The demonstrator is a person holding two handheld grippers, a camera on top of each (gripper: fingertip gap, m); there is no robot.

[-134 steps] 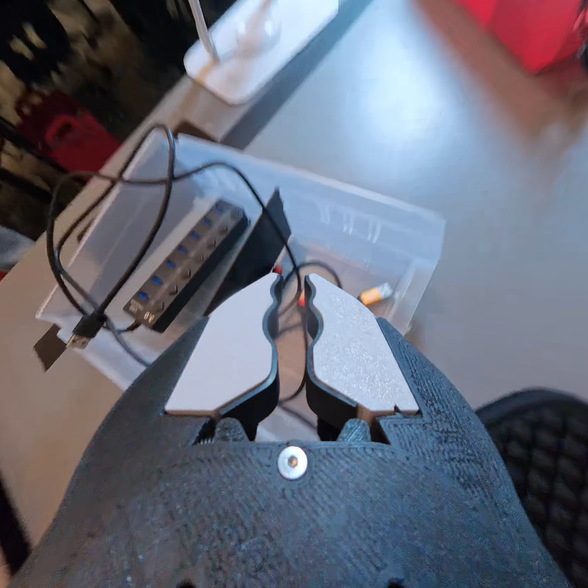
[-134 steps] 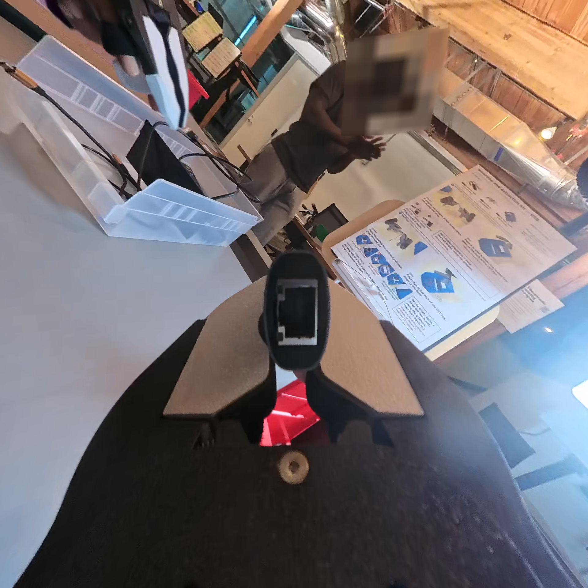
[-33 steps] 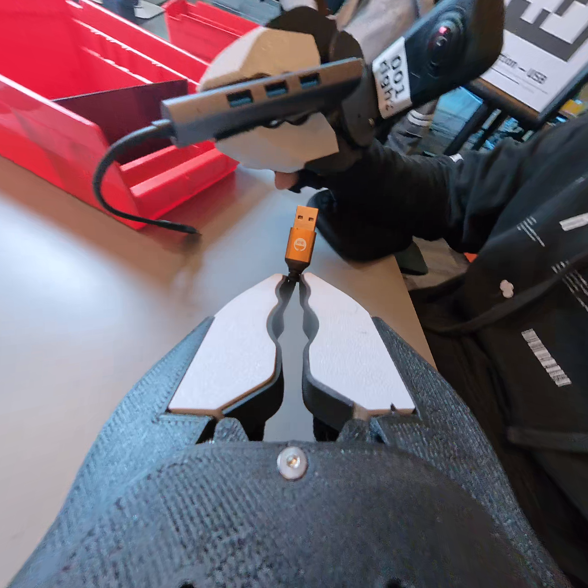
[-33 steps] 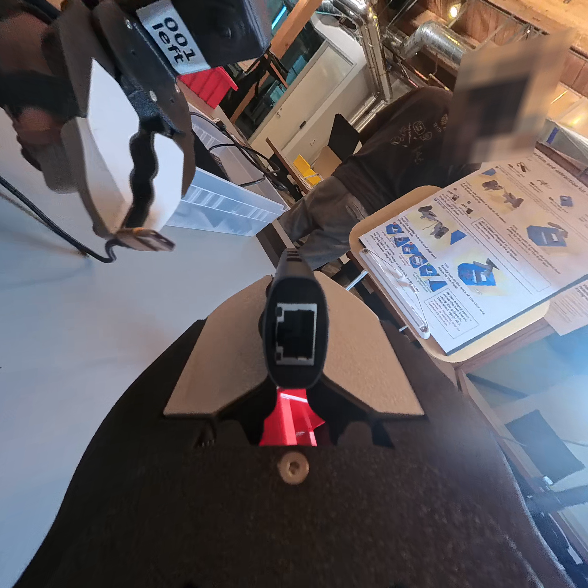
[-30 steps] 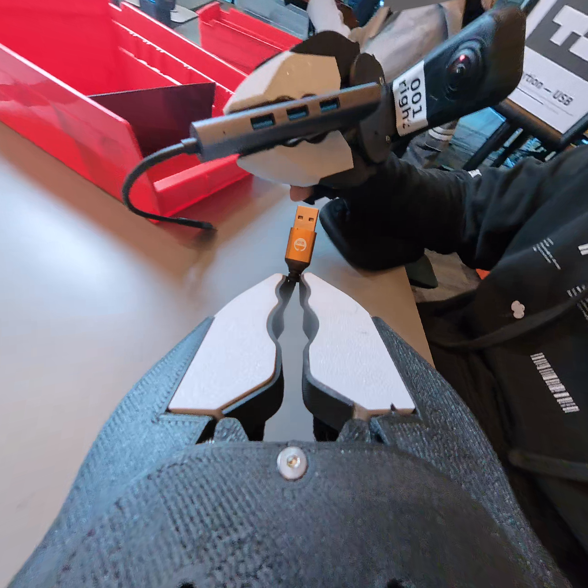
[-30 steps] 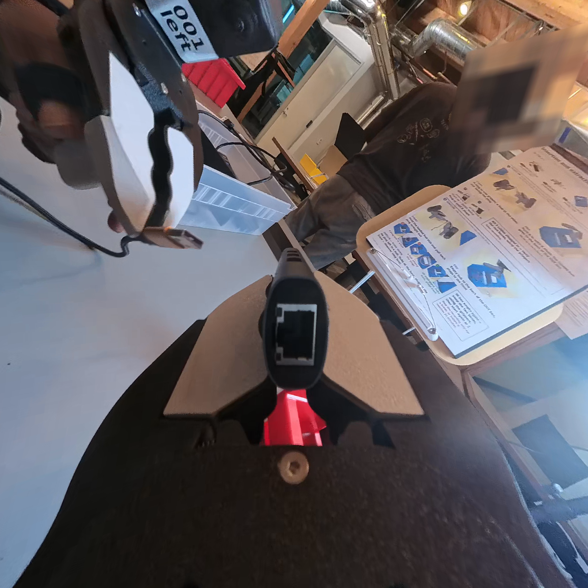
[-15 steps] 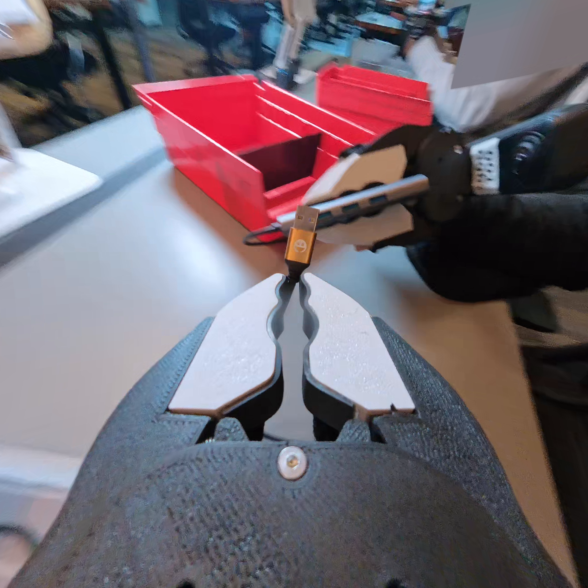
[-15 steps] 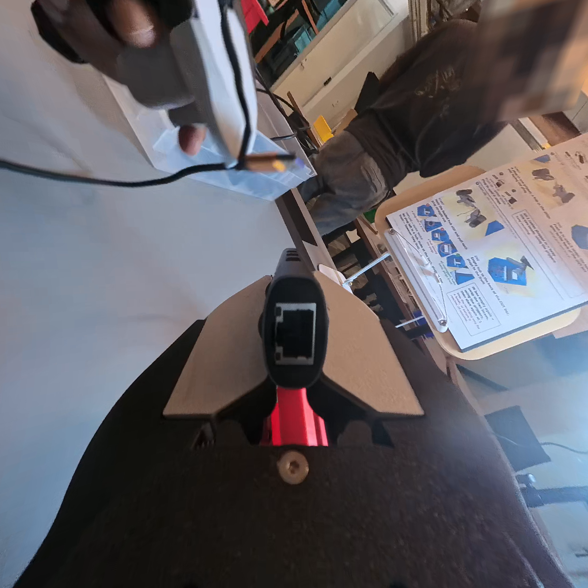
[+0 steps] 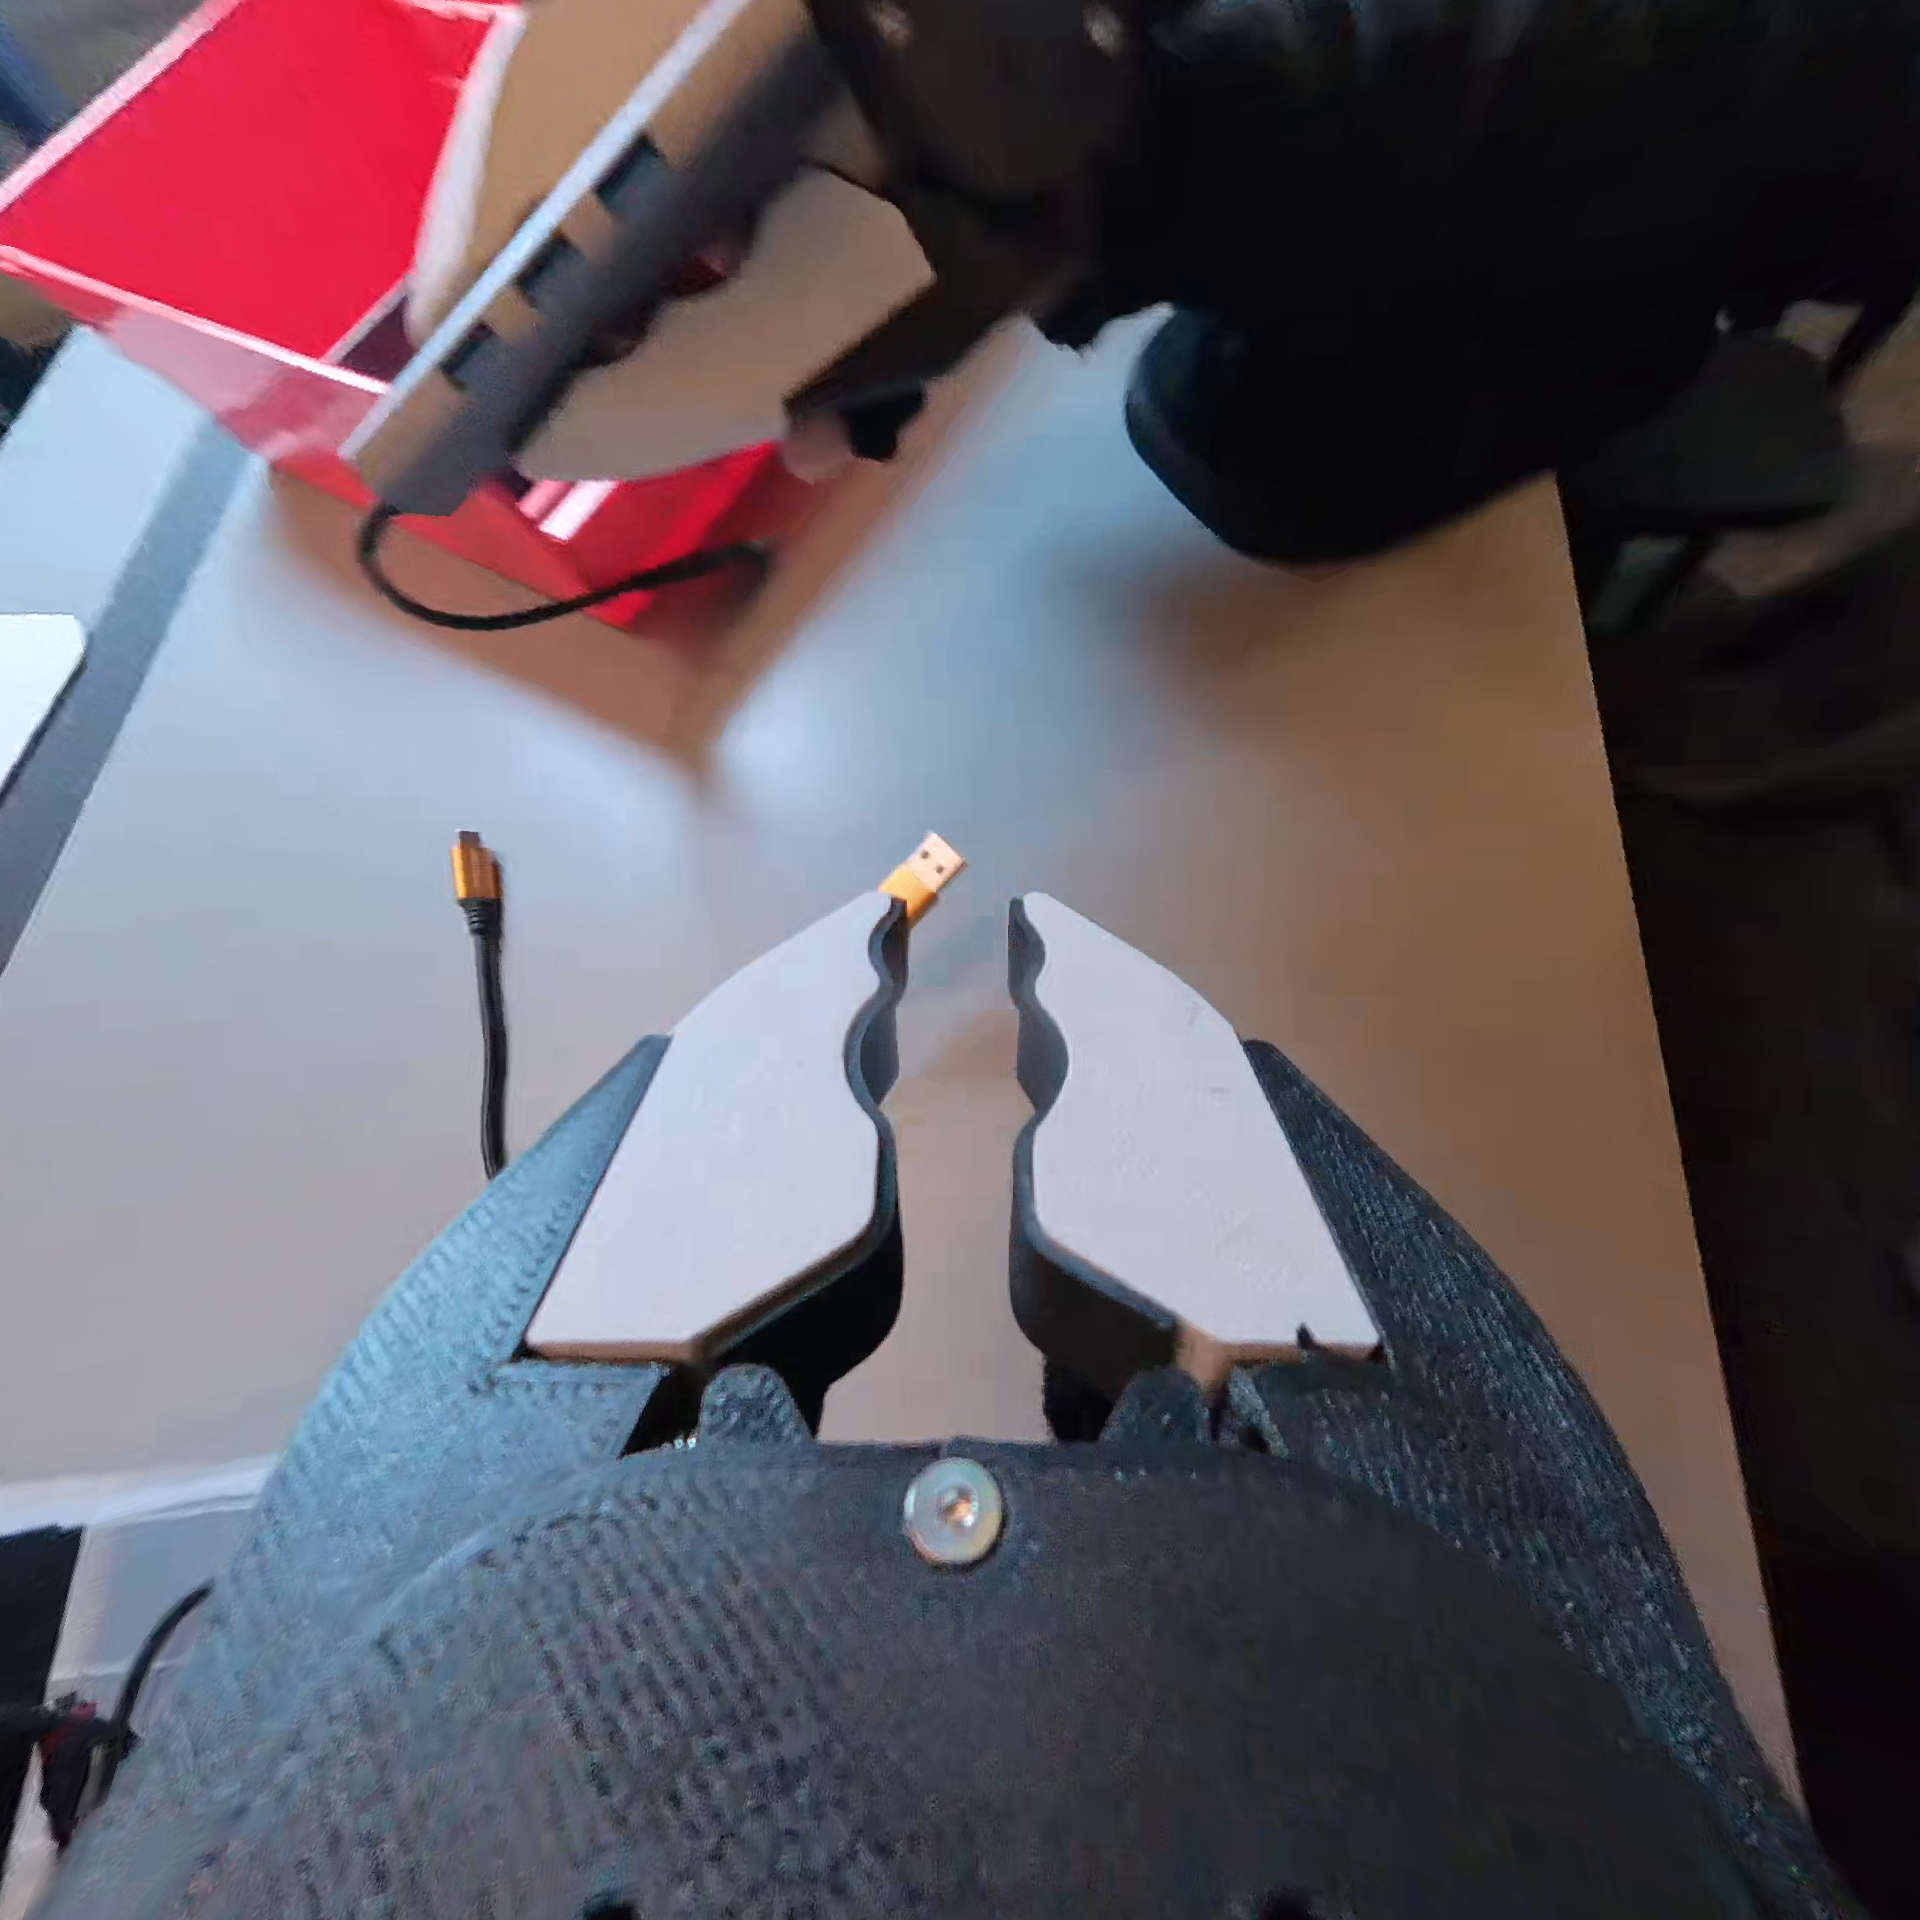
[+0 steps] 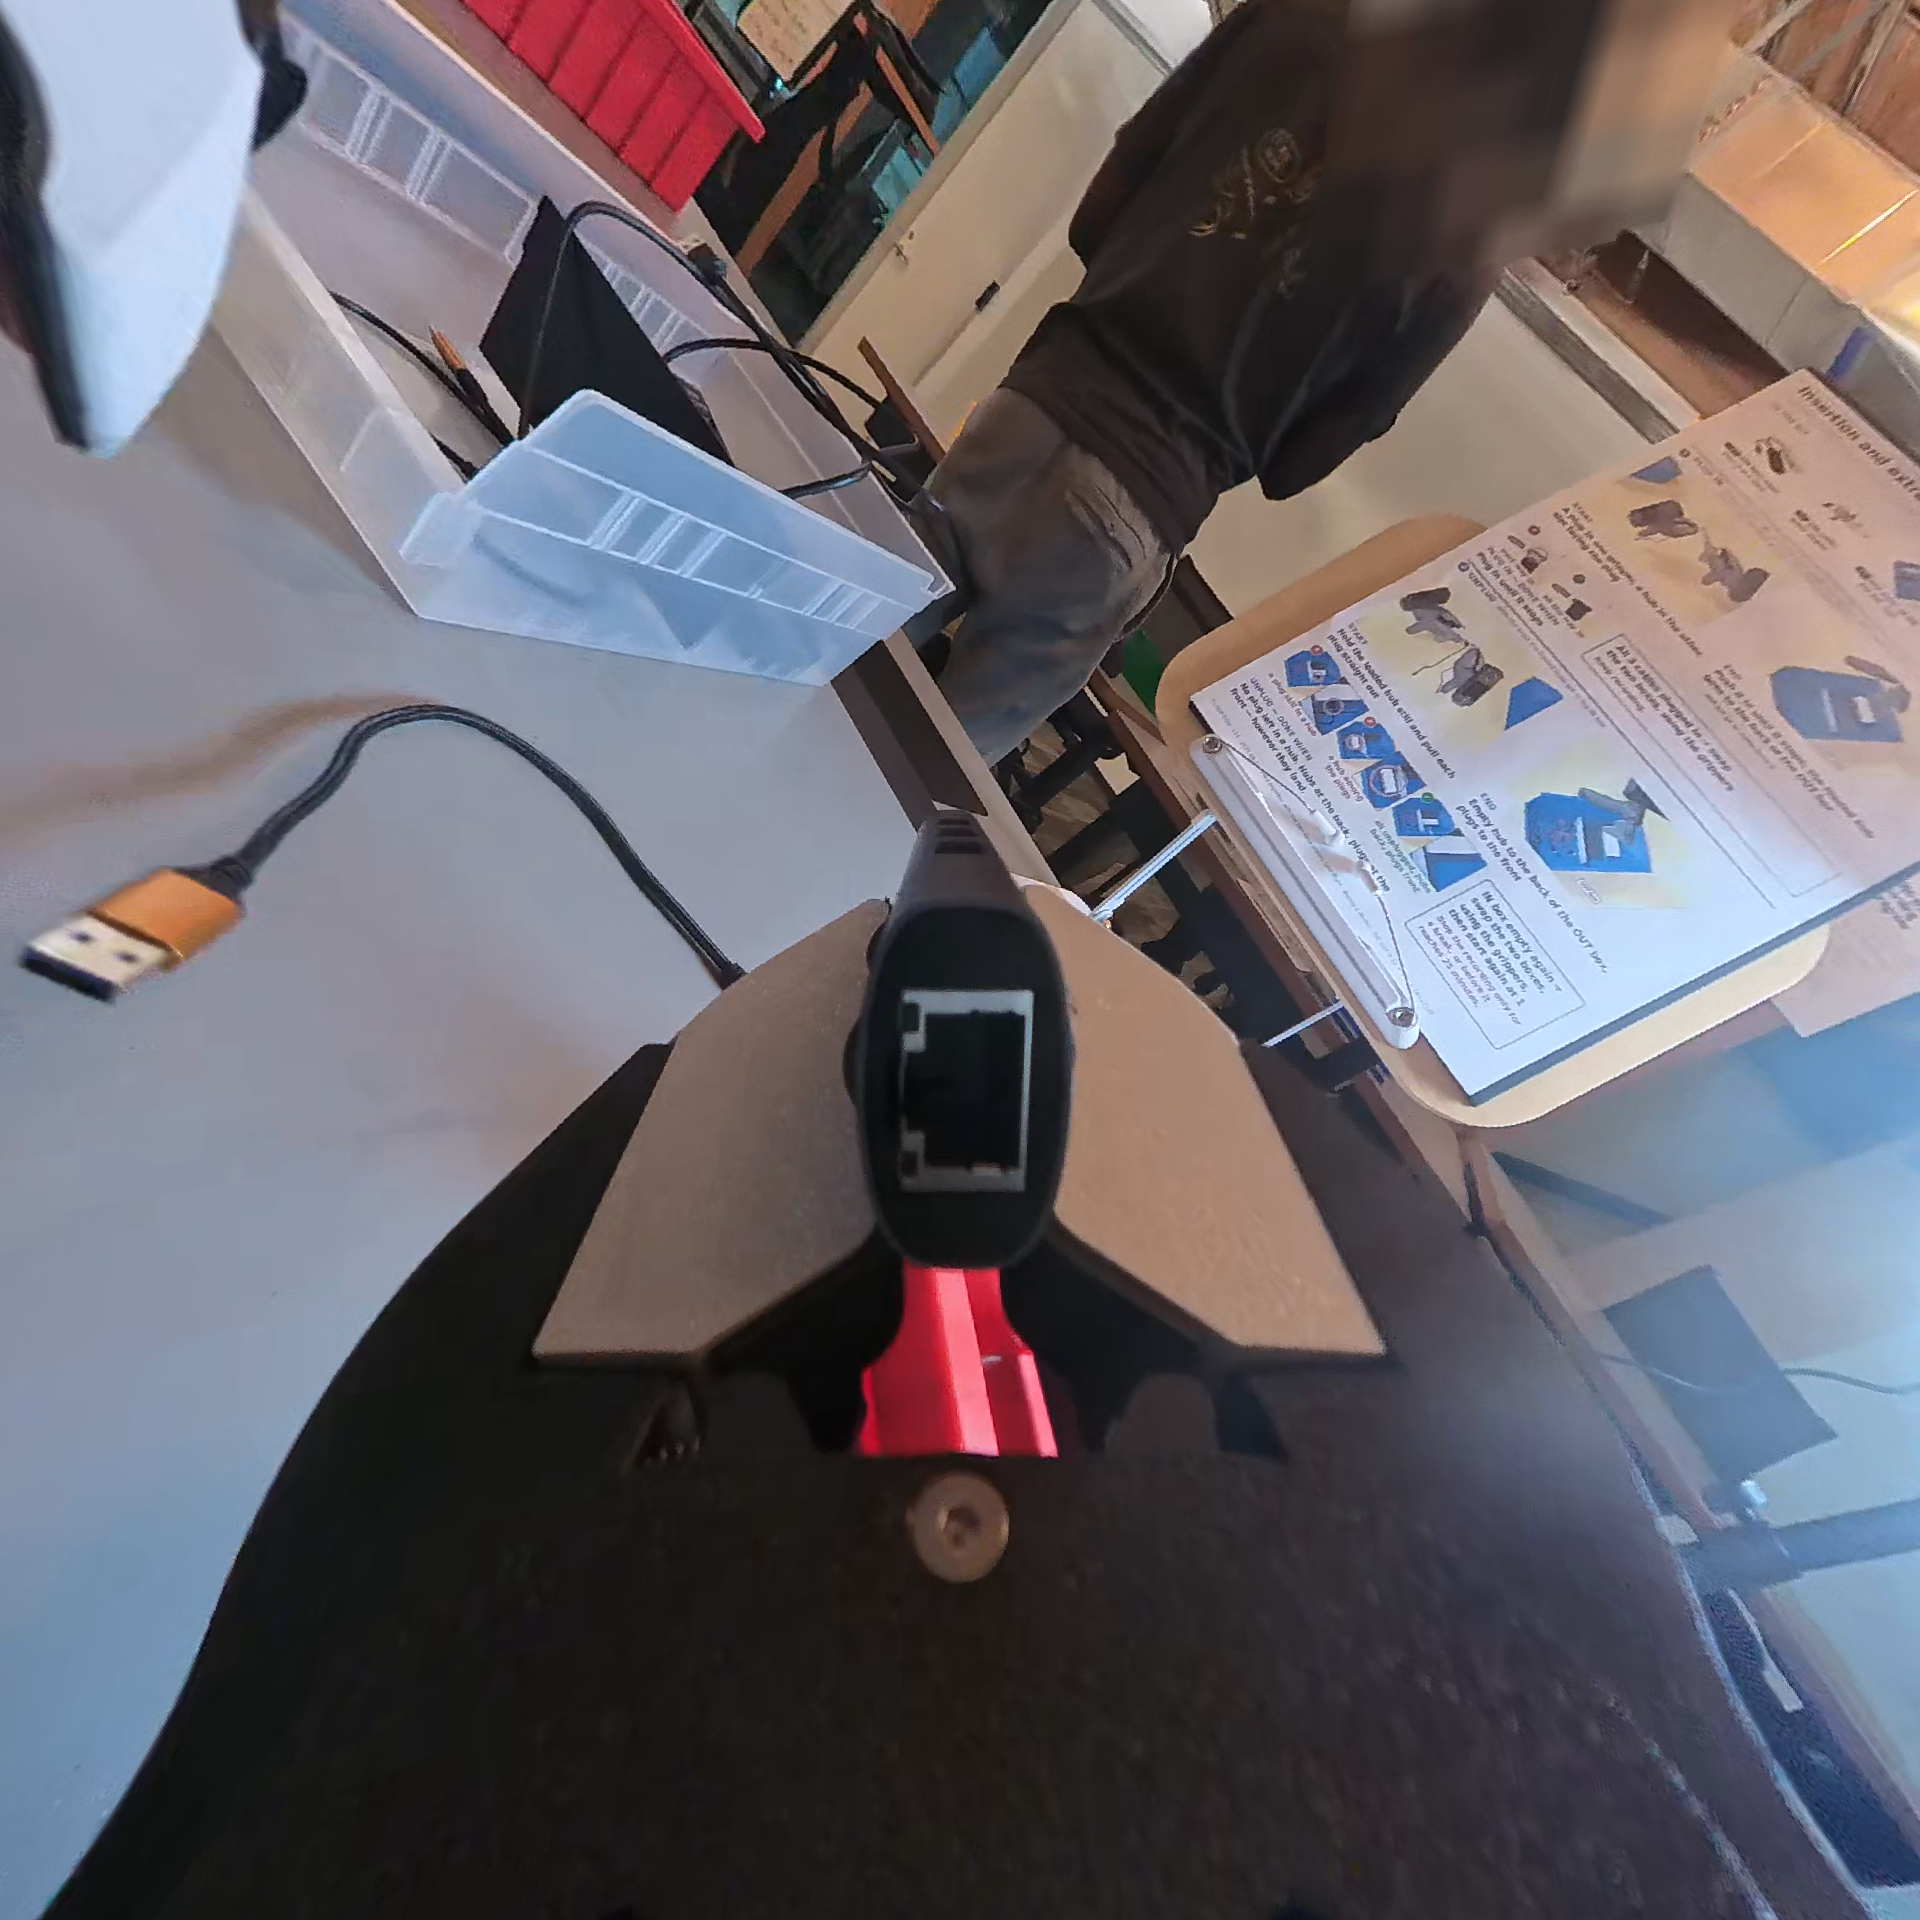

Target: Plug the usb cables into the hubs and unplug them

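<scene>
My left gripper (image 9: 954, 920) is open and points down at the table. The orange USB-A plug (image 9: 923, 878) sits loose just past the tip of its left finger, clear of the other finger. The plug also shows in the right wrist view (image 10: 140, 935), blurred and low over the table. The cable's small orange end (image 9: 474, 881) lies on the table to the left. My right gripper (image 10: 961, 904) is shut on the dark grey hub (image 10: 961, 1091), seen end-on. In the left wrist view the hub (image 9: 540, 322) is held above the table at the upper left.
A red bin (image 9: 239, 208) stands on the table behind the hub. A clear plastic bin (image 10: 644, 561) with cables stands at the table's far edge. A person (image 10: 1195, 312) stands beyond it. An instruction board (image 10: 1558, 748) is to the right. Spacing between my two grippers at the tips: around 15 centimeters.
My left gripper has opened and let go of the orange plug. It has tipped down toward the table. The right gripper still holds the hub, now higher in the left wrist view.
</scene>
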